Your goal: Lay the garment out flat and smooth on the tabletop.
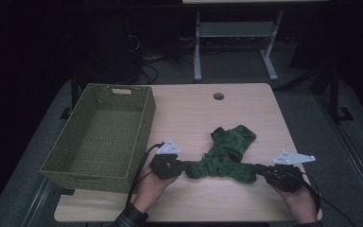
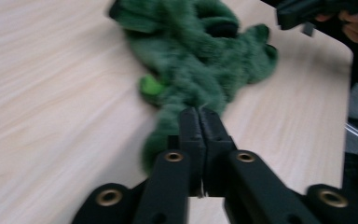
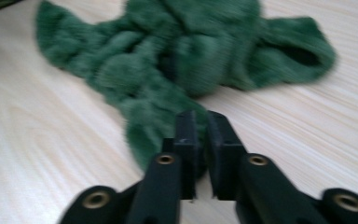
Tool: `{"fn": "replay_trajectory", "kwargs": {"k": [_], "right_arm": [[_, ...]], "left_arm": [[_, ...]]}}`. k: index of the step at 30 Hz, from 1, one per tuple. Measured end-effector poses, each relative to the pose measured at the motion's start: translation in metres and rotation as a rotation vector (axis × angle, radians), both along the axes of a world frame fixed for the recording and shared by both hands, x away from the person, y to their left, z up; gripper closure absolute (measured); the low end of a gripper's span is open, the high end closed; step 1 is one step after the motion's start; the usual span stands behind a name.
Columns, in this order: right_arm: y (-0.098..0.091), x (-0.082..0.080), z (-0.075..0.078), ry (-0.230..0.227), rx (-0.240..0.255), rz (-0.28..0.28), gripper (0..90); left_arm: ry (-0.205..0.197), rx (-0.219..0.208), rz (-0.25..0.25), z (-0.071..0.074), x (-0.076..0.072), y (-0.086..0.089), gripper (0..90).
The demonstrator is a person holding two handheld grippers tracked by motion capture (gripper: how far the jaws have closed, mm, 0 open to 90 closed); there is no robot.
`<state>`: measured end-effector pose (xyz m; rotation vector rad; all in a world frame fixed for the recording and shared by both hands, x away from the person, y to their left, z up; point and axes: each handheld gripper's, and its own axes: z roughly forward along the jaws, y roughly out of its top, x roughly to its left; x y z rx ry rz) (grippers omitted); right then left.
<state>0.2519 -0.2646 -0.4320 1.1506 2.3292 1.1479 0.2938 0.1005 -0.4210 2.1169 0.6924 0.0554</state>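
Both tongs are pinching the fuzzy green garment (image 1: 224,156) lying on the near right of the worktop (image 1: 189,113), left tongs (image 1: 182,166) and right tongs (image 1: 261,168) clamping opposite ends, so lifting it leftward toward the woven basket (image 1: 82,163) is probably coming next.

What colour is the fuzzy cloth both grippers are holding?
Dark green; the cloth shows best in the right gripper view.

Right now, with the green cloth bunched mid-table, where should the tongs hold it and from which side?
Best at its two near corners, from the person's side of the table. The green cloth trails a thin tail toward each hand while its bulk is bunched farther back. The left tongs and right tongs are shut on those tails, which looks like a sound grip for spreading it.
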Motion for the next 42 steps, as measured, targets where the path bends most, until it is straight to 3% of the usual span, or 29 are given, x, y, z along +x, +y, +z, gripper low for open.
{"fn": "replay_trajectory", "kwargs": {"k": [5, 11, 16, 19, 33, 35, 37, 42], "right_arm": [[0.018, 0.006, -0.012, 0.052, -0.032, 0.048, 89.5], [0.022, 0.019, -0.026, 0.109, -0.112, 0.046, 89.5], [0.021, 0.024, -0.03, 0.147, -0.132, 0.055, 89.7], [0.022, 0.02, -0.03, 0.145, -0.151, 0.065, 89.7], [0.021, -0.014, -0.029, 0.165, -0.132, 0.096, 89.6], [0.021, -0.017, -0.029, 0.165, -0.127, 0.098, 89.2], [0.02, -0.016, -0.026, 0.16, -0.096, 0.105, 83.6], [0.017, -0.01, -0.01, 0.089, -0.027, 0.067, 73.3]], "left_arm": [[0.003, 0.045, -0.014, -0.015, 0.006, -0.013, 89.5], [0.029, 0.161, 0.015, -0.038, 0.026, -0.016, 89.6], [0.059, 0.18, -0.006, -0.041, 0.028, -0.015, 89.7], [0.074, 0.17, -0.013, -0.041, 0.022, -0.012, 89.7], [0.127, 0.138, -0.075, -0.042, -0.019, 0.003, 89.6], [0.129, 0.136, -0.079, -0.04, -0.019, 0.004, 89.1], [0.129, 0.116, -0.057, -0.036, -0.016, 0.004, 80.6], [0.067, 0.101, -0.046, -0.013, -0.003, 0.001, 68.4]]}}
